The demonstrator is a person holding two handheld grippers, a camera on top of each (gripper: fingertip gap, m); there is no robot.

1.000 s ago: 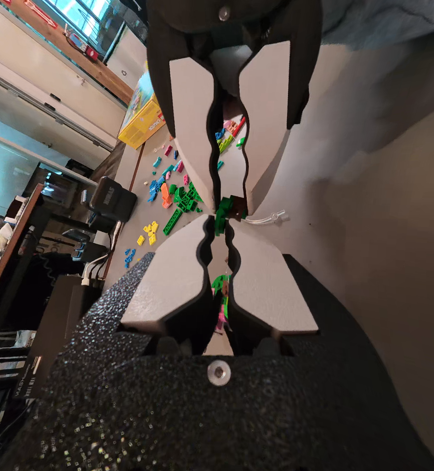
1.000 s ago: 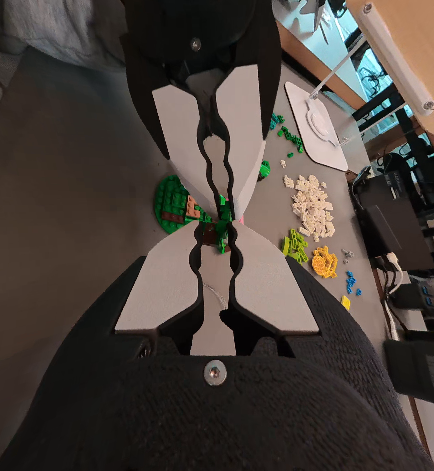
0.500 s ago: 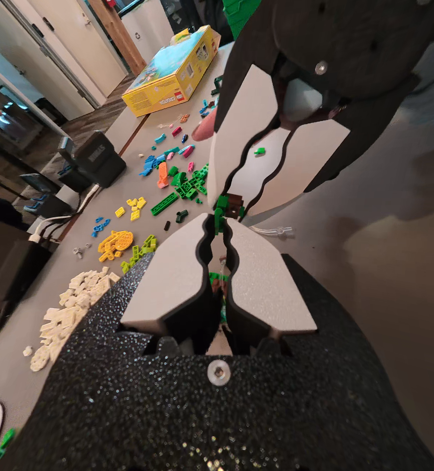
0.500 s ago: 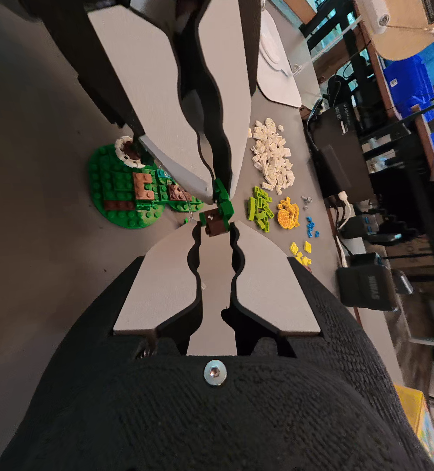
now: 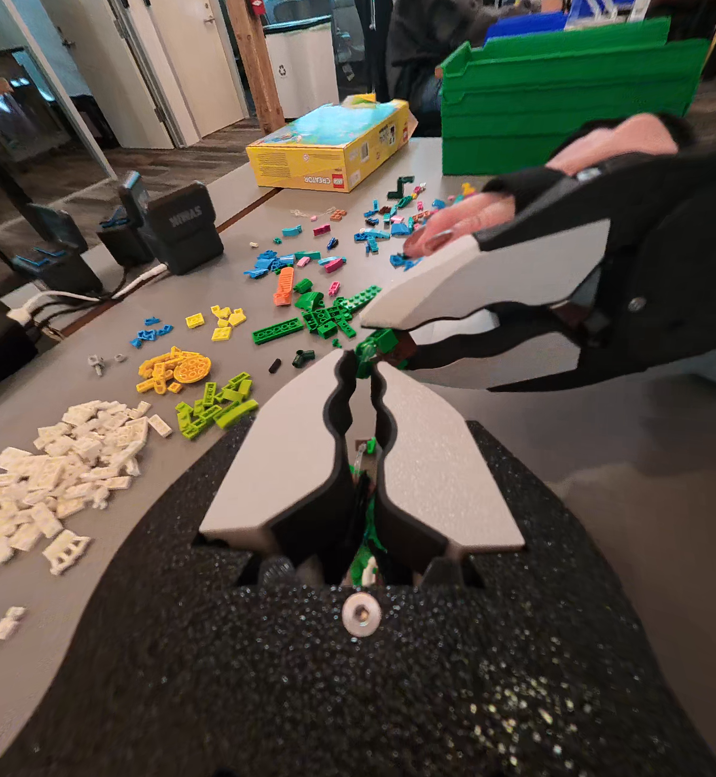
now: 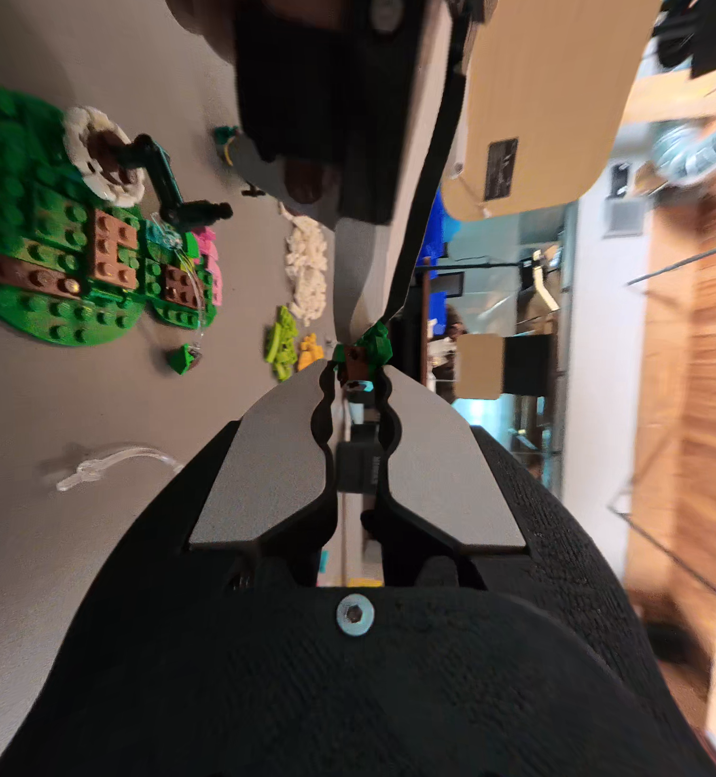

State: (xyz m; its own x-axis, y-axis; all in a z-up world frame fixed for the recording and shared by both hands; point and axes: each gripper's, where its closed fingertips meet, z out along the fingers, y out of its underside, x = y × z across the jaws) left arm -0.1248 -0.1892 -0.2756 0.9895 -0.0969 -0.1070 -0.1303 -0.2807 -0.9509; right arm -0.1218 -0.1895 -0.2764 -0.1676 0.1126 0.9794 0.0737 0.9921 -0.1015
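A small green and brown brick assembly (image 5: 379, 347) hangs in the air above the grey table (image 5: 600, 483), held from two sides. My left gripper (image 5: 362, 368) is shut on its green leafy end. My right gripper (image 6: 358, 372) is shut on its brown block (image 6: 356, 363). In the left wrist view the right gripper (image 5: 385, 344) reaches in from the right, with a person's hand (image 5: 465, 218) on it. In the right wrist view the left gripper (image 6: 367, 334) comes down from above, tip to tip with the right one.
A round green baseplate build (image 6: 53, 252) with a white flower lies to the left, with a loose green wedge (image 6: 184, 357) and a clear plastic piece (image 6: 108, 462) nearby. Sorted piles lie on the table: white (image 5: 53, 462), lime (image 5: 213, 408), orange-yellow (image 5: 175, 370), green (image 5: 318, 315). A yellow box (image 5: 327, 151) and green bins (image 5: 558, 96) stand behind. Less than 4 cm separates the two grippers' tips. Between my right fingertips and the clear plastic piece (image 6: 108, 462) there is roughly 10 centimetres.
Both grippers have turned and swung together while keeping hold of the small assembly. In the left wrist view the right gripper now reaches in from the right instead of from above.
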